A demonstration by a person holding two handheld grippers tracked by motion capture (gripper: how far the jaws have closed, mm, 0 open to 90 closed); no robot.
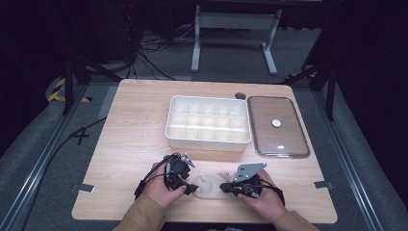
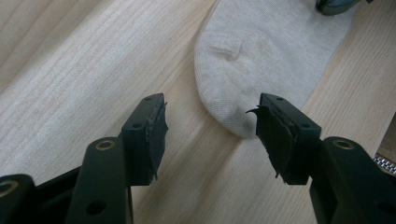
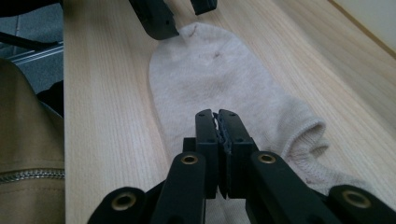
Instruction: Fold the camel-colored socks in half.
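One beige sock [image 1: 210,185] lies at the counter's [image 1: 130,125] six o'clock edge between two claws: left claw [image 2: 208,126] gapes empty, right claw [image 3: 218,122] closed, its pinch on fabric unclear.

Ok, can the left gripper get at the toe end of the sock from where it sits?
Probably yes. The left gripper has its jaws open and the sock toe lies just ahead of them on bare table, with nothing between.

Sock [image 1: 211,186] near table [image 1: 130,144] front edge; tray [image 1: 208,123] behind, lid [image 1: 278,126] right.
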